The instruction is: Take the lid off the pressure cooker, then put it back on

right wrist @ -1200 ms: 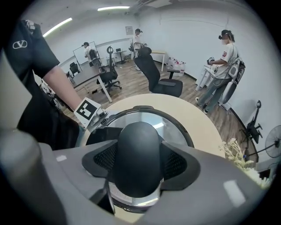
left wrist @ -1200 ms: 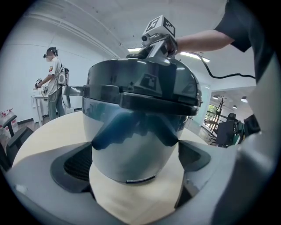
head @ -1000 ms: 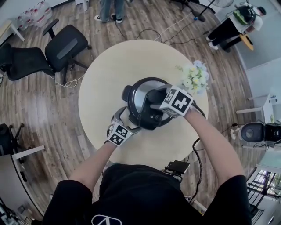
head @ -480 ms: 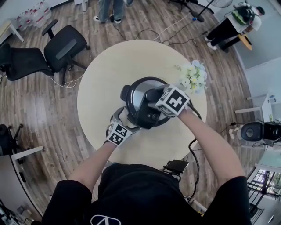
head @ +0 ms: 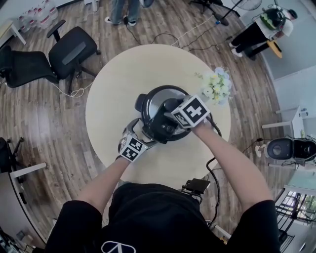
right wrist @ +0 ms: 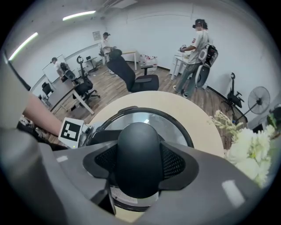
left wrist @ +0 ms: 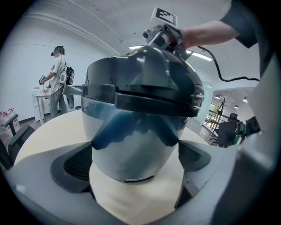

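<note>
A silver pressure cooker (head: 153,106) stands in the middle of a round beige table (head: 128,74). Its shiny lid (right wrist: 151,119) sits on the pot, with a black knob handle (right wrist: 138,154) on top. My right gripper (right wrist: 138,166) points steeply down from above and is shut on that knob, a pad pressed on each side. In the head view its marker cube (head: 190,111) covers the lid's right part. My left gripper (left wrist: 134,163) comes from the near side and is shut on the pot's silver body (left wrist: 131,149), low down, near the tabletop.
White flowers (head: 217,86) stand on the table right of the cooker. A black cable runs off the near right edge by a small black device (head: 197,187). Office chairs (head: 74,49) and standing people (head: 123,10) surround the table on a wooden floor.
My right gripper has rolled on the knob, so its marker cube now faces differently and sits slightly further left. The left gripper and the pot have kept still.
</note>
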`<action>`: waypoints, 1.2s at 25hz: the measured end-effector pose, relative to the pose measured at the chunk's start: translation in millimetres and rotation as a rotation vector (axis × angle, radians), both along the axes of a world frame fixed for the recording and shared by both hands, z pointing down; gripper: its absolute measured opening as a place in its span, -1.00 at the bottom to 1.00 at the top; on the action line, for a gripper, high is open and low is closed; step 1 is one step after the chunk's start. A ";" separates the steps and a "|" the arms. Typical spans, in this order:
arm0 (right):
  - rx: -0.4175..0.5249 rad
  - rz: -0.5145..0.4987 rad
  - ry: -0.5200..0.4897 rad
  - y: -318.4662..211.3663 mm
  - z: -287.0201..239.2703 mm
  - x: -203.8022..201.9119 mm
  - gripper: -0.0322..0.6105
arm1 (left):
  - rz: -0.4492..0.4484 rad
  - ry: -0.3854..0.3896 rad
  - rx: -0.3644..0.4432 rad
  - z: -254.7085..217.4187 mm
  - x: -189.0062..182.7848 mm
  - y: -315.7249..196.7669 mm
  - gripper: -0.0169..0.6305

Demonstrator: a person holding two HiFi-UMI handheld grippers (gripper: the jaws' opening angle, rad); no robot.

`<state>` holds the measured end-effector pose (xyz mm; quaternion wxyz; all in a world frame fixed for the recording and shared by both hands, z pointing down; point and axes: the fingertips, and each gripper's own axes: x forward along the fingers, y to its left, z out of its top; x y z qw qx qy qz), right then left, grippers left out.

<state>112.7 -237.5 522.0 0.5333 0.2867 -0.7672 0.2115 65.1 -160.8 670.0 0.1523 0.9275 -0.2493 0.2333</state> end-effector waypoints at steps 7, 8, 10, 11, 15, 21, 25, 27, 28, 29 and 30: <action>0.036 0.261 -0.008 -7.5 -1.6 5.1 0.00 | 0.000 0.008 0.011 0.0 2.3 -0.9 0.88; 0.037 0.269 -0.005 -8.2 -1.4 5.3 0.00 | -0.001 0.009 0.012 -0.2 2.5 -1.6 0.88; 0.033 0.263 -0.005 -8.0 -0.6 4.9 0.00 | 0.001 0.008 0.014 -0.6 1.9 -1.8 0.88; 0.030 0.256 -0.006 -7.4 -0.5 4.9 0.00 | 0.004 0.006 0.011 -0.3 1.5 -1.0 0.87; 0.037 0.236 -0.009 -6.6 -2.1 5.8 0.00 | 0.008 0.003 0.008 0.3 2.0 -0.2 0.88; 0.022 0.226 -0.003 -5.4 -1.4 5.4 -0.01 | 0.009 0.012 0.019 1.6 0.9 -0.8 0.87; 0.010 0.223 0.004 -4.3 -3.2 5.1 -0.01 | 0.009 0.012 0.023 -3.3 -0.2 -2.5 0.87; 0.002 0.222 0.002 -4.8 -5.4 5.3 -0.01 | 0.010 0.011 0.023 -3.0 0.0 -2.6 0.87; -0.002 0.225 -0.002 -5.4 -7.0 5.5 -0.01 | 0.010 0.010 0.024 -1.8 0.2 -2.6 0.88; -0.006 0.230 -0.005 -6.0 -8.9 5.7 -0.01 | 0.010 0.010 0.024 -0.5 0.2 -2.6 0.87; -0.009 0.233 -0.006 -6.4 -10.9 5.9 -0.01 | 0.010 0.008 0.022 0.2 0.1 -2.5 0.87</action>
